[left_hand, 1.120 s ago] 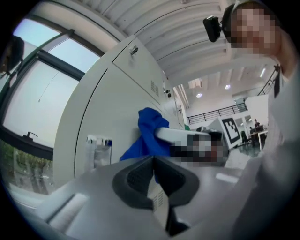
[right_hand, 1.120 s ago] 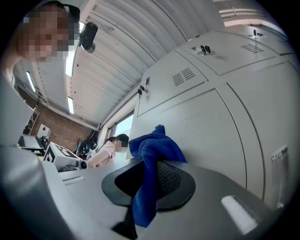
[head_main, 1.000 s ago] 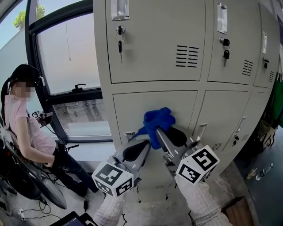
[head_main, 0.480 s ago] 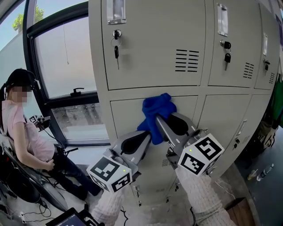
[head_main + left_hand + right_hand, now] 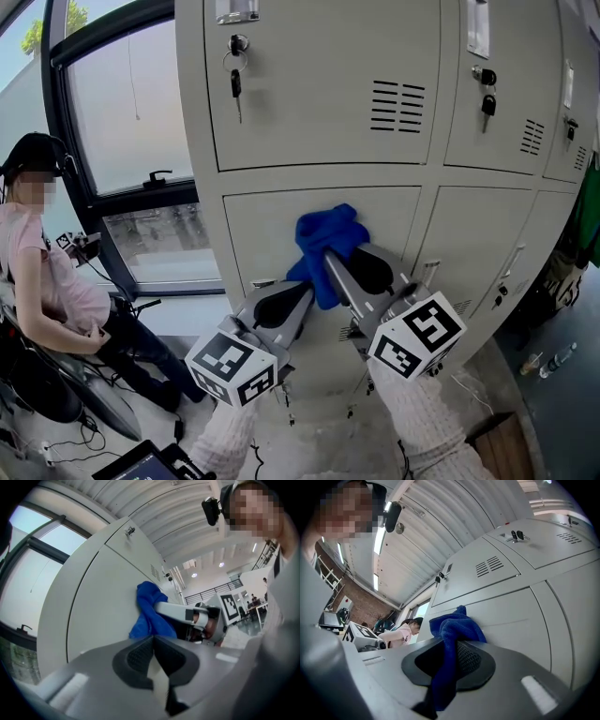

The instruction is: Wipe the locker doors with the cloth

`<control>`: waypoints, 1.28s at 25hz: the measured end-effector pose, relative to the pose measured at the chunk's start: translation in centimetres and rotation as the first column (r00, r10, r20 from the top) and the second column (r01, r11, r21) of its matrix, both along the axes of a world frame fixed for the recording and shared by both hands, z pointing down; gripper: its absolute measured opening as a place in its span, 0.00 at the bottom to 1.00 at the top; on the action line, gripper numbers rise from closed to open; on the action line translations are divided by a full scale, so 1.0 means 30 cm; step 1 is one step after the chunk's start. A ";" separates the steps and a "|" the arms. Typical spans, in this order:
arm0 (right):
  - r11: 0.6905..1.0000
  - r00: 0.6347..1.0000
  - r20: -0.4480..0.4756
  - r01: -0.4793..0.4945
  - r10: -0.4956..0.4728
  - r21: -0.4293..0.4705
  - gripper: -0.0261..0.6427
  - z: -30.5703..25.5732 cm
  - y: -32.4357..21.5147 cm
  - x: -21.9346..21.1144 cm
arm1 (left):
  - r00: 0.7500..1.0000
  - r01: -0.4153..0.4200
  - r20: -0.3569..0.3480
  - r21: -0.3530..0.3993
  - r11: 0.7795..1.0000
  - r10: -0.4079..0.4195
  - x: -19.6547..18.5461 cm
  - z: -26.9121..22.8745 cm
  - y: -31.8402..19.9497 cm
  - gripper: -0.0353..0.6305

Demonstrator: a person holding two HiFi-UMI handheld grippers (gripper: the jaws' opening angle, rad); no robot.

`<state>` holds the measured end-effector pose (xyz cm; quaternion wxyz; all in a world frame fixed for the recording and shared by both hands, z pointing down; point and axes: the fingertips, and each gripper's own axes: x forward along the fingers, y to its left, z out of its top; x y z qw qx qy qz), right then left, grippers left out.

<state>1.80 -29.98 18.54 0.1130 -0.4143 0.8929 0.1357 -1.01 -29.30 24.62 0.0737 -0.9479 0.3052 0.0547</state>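
My right tool, clamped on the blue cloth, has slid it slightly leftward across the lower locker door just ahead. My left tool waits beside it, jaws together and empty. I judge the wiping is under way.

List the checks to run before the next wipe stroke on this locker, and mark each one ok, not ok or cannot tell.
1. Cloth clamped in the right gripper: ok, the jaws are shut on it.
2. Cloth against the lower door: ok, it rests on the upper part of the panel.
3. Cloth spread flat for wiping: not ok, it is bunched into a wad.
4. Left gripper clear of the cloth: ok, it is shut on nothing, below and to the left of the cloth.
5. Keys in the upper door's lock out of the way: ok, they hang above the cloth.
6. Seated person clear: ok, they are off to the left by the window.
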 end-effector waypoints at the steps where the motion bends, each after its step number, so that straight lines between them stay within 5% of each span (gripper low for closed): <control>1: 1.000 1.000 -0.003 -0.004 0.004 -0.011 0.13 0.021 -0.001 0.002 | 1.000 0.002 0.000 -0.019 1.000 -0.002 0.000 0.026 -0.004 0.06; 13: 0.966 0.999 -0.036 -0.036 0.028 -0.256 0.13 0.410 -0.018 0.016 | 0.998 0.009 0.059 -0.203 0.979 0.003 0.027 0.327 0.041 0.06; 26: 0.888 0.998 -0.050 -0.047 0.027 -0.457 0.13 0.764 -0.038 0.015 | 0.998 0.027 0.059 -0.428 0.903 -0.002 0.042 0.677 0.042 0.06; 32: 0.851 0.998 -0.057 -0.049 0.022 -0.523 0.13 0.887 -0.050 0.013 | 0.997 0.034 0.082 -0.474 0.880 0.006 0.050 0.765 0.039 0.06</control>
